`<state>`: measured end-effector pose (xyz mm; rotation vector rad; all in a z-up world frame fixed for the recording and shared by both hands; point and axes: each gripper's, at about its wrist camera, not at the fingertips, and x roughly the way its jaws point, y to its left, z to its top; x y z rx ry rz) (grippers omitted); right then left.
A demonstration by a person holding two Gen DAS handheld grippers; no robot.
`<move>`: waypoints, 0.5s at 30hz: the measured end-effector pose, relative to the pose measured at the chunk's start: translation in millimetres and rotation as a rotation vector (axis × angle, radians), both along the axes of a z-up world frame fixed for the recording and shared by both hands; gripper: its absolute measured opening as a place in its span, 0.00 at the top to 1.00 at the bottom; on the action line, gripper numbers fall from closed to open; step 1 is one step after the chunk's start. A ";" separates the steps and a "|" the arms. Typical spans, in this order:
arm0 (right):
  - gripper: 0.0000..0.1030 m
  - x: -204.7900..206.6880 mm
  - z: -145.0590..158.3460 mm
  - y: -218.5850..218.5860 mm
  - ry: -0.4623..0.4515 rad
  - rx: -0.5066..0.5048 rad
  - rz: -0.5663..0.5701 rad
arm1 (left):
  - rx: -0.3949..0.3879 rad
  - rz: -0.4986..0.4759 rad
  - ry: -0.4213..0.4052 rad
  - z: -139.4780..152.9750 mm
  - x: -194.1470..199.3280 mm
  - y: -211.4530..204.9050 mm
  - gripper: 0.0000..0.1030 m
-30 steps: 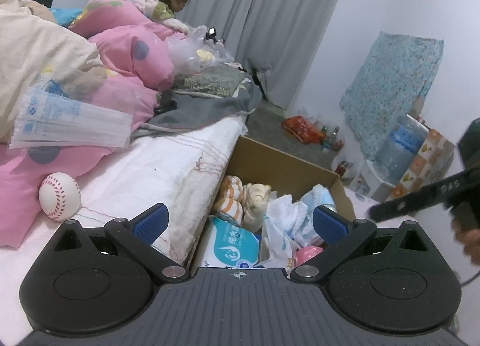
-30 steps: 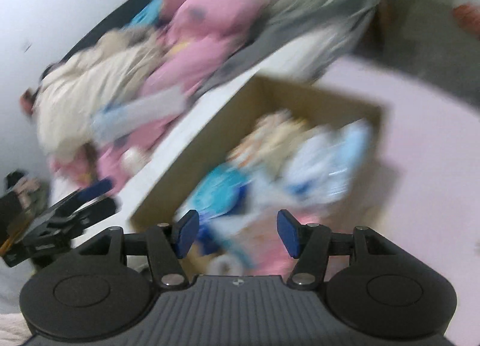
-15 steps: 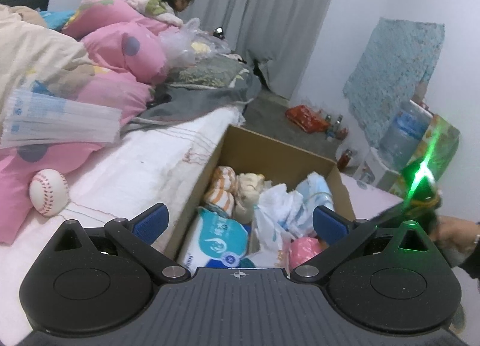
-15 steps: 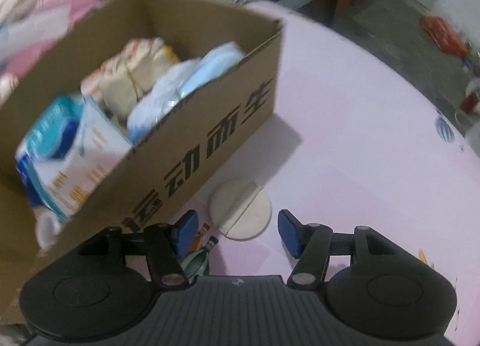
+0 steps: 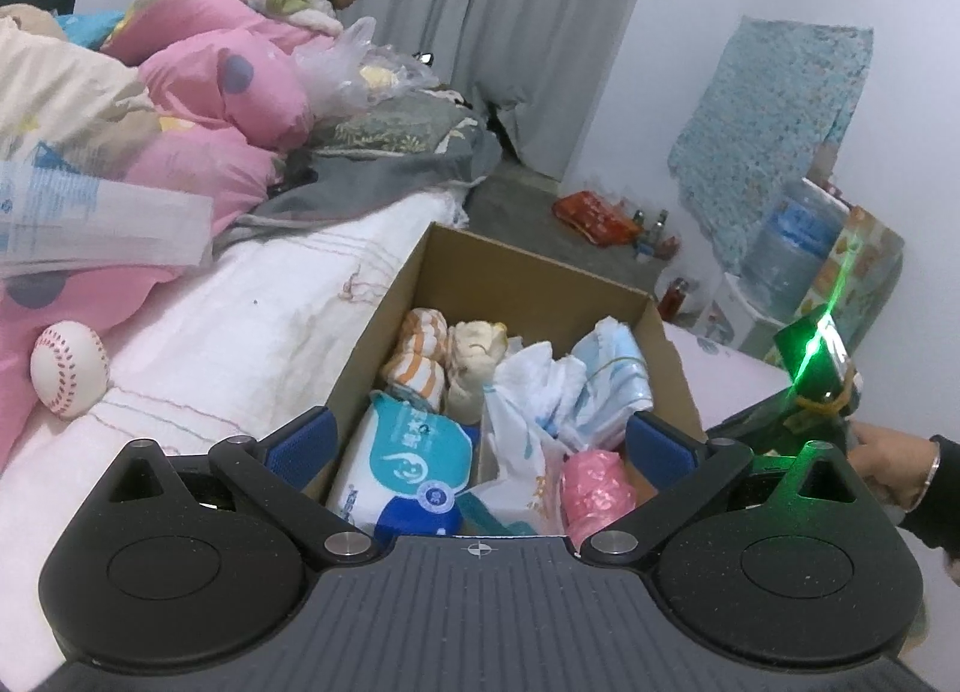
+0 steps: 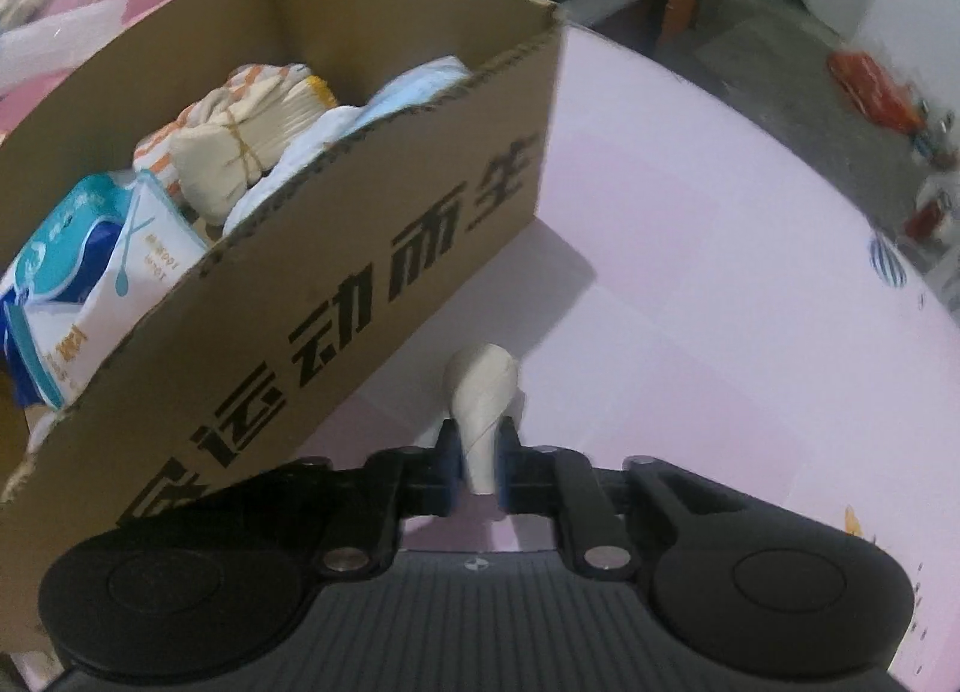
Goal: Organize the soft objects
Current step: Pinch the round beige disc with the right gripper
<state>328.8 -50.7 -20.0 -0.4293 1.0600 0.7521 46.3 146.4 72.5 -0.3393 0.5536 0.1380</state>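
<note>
A: Right gripper [image 6: 480, 467] pinches white pad [image 6: 483, 401], probably a puff, beside cardboard box [image 6: 336, 284]. Left gripper [image 5: 480, 440] gapes wide over it.

B: Risk: thin edge grip, pad slips before clearing the wall.

wet-wipes pack [image 5: 403, 467] bottom hidden behind left tool [image 5: 477, 443]

Soft, even indoor light, fairly dim, with a cool cast. A green flare [image 5: 825, 332] streaks the right edge of the left view; the box [image 6: 372, 248] throws a faint shadow on the pink top [image 6: 720, 272]. Fisheye bending curves both frames' edges, and the right view's far corners are smeared.
</note>
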 end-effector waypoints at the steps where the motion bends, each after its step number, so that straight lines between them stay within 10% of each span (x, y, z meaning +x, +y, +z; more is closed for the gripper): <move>1: 0.83 -0.2 -0.3 -1.0 -0.002 0.002 -0.002 | -0.003 -0.004 0.003 -1.9 -0.2 0.4 0.00; 9: 0.84 -1.2 12.2 -18.3 0.025 0.101 -0.073 | 0.012 -0.072 0.023 -14.7 -3.3 -11.0 0.00; 15: 0.84 -29.1 83.1 -43.2 -0.080 0.257 -0.084 | 0.051 -0.064 0.002 -13.4 -7.3 -8.2 0.00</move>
